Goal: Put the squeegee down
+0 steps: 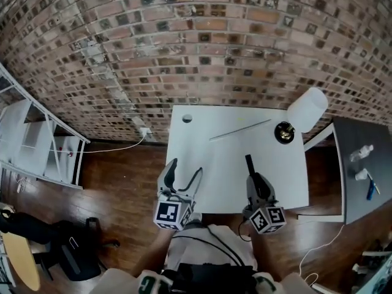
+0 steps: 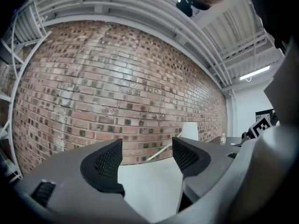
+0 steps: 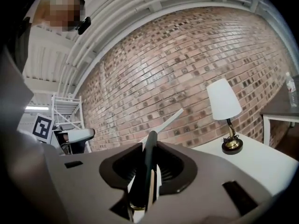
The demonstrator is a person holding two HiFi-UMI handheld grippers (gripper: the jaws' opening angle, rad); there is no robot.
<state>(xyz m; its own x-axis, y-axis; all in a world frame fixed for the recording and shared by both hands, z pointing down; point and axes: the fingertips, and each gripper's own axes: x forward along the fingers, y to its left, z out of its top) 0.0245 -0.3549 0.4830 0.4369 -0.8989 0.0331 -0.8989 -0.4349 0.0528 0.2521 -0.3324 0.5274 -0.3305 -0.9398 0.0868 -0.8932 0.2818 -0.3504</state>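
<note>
The squeegee has a dark handle (image 1: 249, 165) and a long thin pale blade (image 1: 239, 129) that shows across the white table (image 1: 208, 182). My right gripper (image 1: 253, 181) is shut on the handle at the table's near edge. In the right gripper view the handle (image 3: 148, 162) stands up between the closed jaws, and the blade (image 3: 169, 120) crosses its tip against the brick wall. My left gripper (image 1: 183, 175) is at the table's near left edge. Its jaws are open with nothing between them (image 2: 147, 160).
A lamp with a white shade (image 1: 307, 108) and a brass base (image 1: 284, 131) stands at the table's far right corner. A round hole (image 1: 187, 118) is at the far left corner. A grey table (image 1: 361, 195) with small bottles stands to the right, a white rack (image 1: 37, 143) to the left.
</note>
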